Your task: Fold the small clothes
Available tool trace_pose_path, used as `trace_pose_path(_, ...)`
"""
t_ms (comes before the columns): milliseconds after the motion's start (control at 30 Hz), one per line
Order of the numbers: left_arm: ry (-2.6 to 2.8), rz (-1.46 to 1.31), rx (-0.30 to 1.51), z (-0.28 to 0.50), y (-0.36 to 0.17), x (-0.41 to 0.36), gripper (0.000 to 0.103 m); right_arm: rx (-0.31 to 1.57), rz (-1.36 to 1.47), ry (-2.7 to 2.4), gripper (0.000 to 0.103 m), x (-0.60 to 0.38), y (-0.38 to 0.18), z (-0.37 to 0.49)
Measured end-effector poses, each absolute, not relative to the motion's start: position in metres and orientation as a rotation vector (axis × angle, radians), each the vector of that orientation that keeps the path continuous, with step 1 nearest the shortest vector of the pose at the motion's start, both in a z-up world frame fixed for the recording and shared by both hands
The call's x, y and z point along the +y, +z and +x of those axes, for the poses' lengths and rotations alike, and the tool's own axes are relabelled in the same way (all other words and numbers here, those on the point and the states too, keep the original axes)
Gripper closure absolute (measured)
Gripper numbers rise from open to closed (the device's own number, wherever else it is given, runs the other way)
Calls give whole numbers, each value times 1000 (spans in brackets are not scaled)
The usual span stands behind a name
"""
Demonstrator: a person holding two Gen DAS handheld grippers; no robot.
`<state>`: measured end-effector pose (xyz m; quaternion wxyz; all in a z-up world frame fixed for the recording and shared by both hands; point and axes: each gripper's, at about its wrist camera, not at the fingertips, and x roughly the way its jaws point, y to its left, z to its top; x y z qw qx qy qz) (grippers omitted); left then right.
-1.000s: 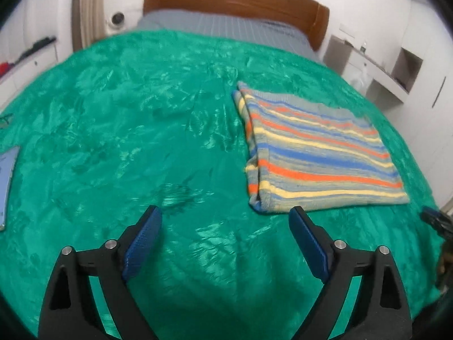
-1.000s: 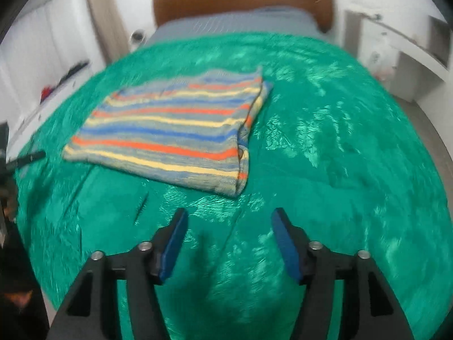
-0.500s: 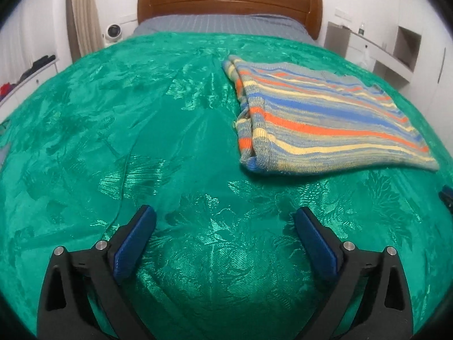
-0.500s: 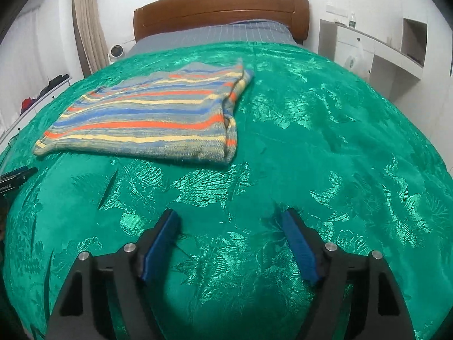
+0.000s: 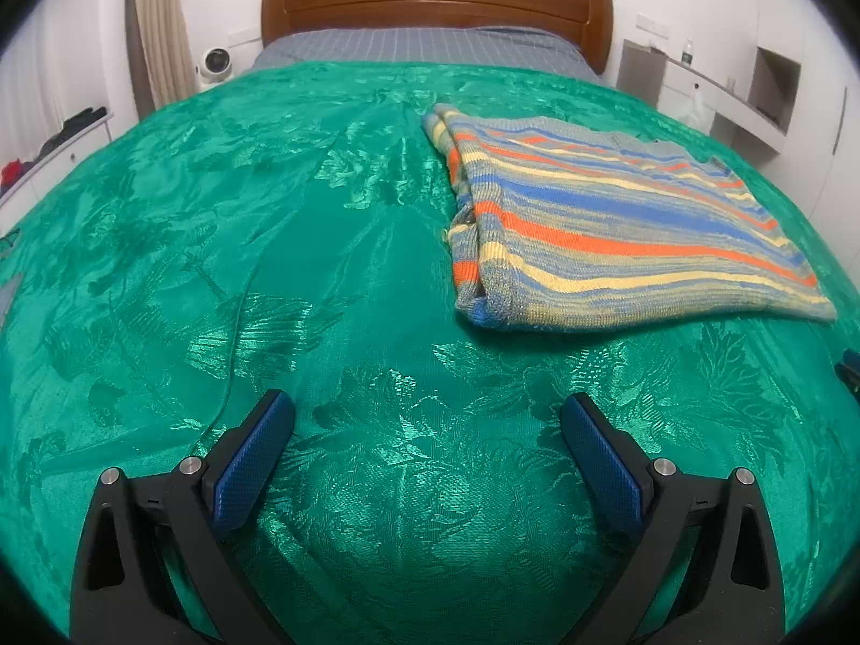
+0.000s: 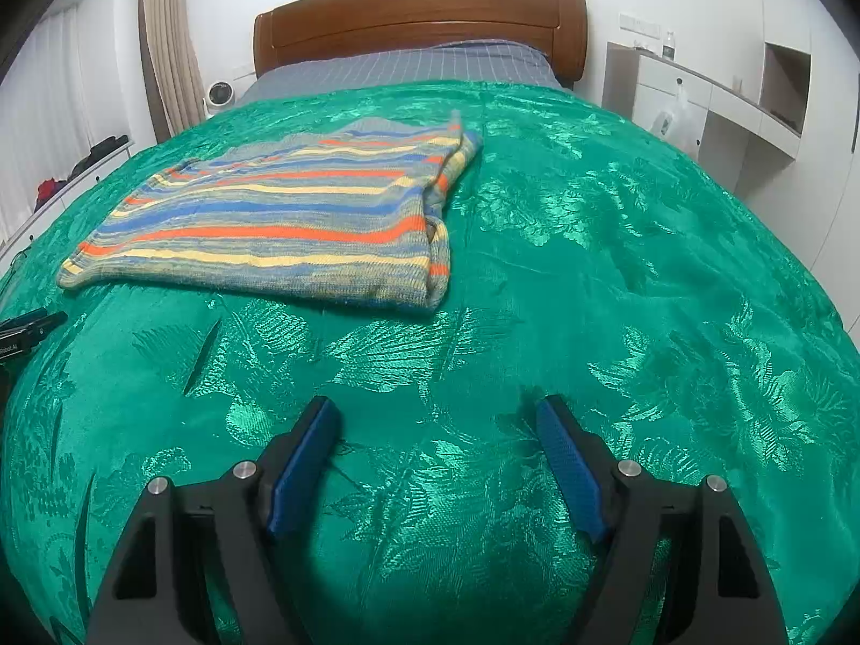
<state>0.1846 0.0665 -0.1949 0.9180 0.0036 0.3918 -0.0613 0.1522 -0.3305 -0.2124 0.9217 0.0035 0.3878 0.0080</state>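
Observation:
A striped knit garment (image 5: 607, 226) in grey, blue, orange and yellow lies folded flat on the green bedspread (image 5: 269, 269). In the left wrist view it is ahead and to the right; in the right wrist view the garment (image 6: 279, 226) is ahead and to the left. My left gripper (image 5: 427, 411) is open and empty, low over the bedspread, short of the garment's near left corner. My right gripper (image 6: 438, 414) is open and empty, low over the bedspread (image 6: 618, 269), short of the garment's near right corner.
A wooden headboard (image 5: 435, 0) and grey striped bedding (image 5: 419, 45) are at the far end. White shelving (image 6: 715, 102) stands right of the bed, a low cabinet with dark items (image 5: 59, 134) left. The other gripper's tip (image 6: 27, 325) shows at the left edge.
Both grippers dropped lower toward the bedspread and levelled out, so the garment now sits higher and nearer in both views. Both stayed open and empty. The garment has not moved.

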Motion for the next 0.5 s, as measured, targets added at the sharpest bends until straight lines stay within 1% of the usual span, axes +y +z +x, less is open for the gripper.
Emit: trace_pose_path(500, -144, -18, 785, 182, -195, 71, 3, 791, 12, 16, 26, -332, -214, 152)
